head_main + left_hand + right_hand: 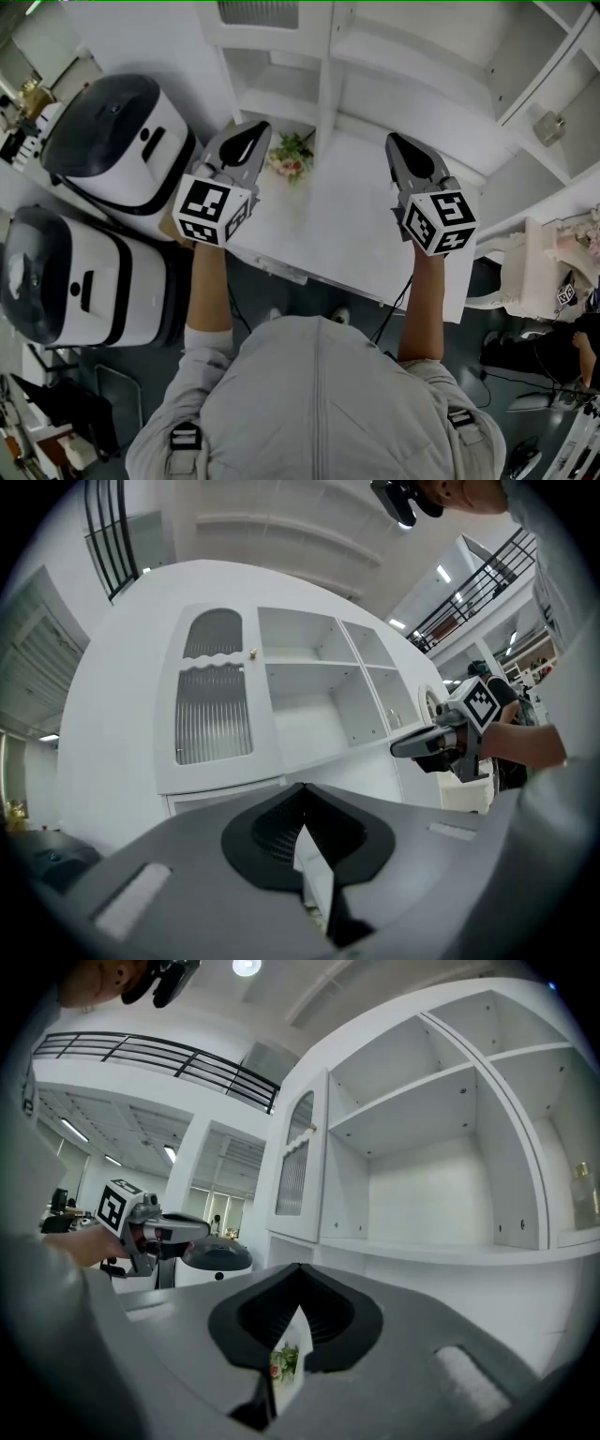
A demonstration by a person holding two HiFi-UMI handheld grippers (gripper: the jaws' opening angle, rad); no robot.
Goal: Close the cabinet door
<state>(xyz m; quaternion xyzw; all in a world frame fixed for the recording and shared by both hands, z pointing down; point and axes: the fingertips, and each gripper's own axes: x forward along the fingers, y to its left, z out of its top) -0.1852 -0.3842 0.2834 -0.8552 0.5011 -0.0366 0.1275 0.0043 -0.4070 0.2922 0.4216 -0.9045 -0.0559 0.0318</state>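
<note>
The white cabinet's door (214, 700) has an arched, ribbed glass pane and a small knob (251, 652). In the left gripper view it lies flush with the cabinet front; in the right gripper view the same door (298, 1162) shows from the side, left of the open shelves (431, 1166). My left gripper (255, 127) is shut and empty, held level over the counter (347, 225) a little way in front of the door. My right gripper (394, 139) hangs beside it before the open shelves, its jaw tips together, with nothing in them.
A small bunch of flowers (291, 157) lies on the counter between the grippers. Two white-and-black domed machines (117, 141) (75, 281) stand to the left of the cabinet. A small bottle (548, 127) sits on a right-hand shelf.
</note>
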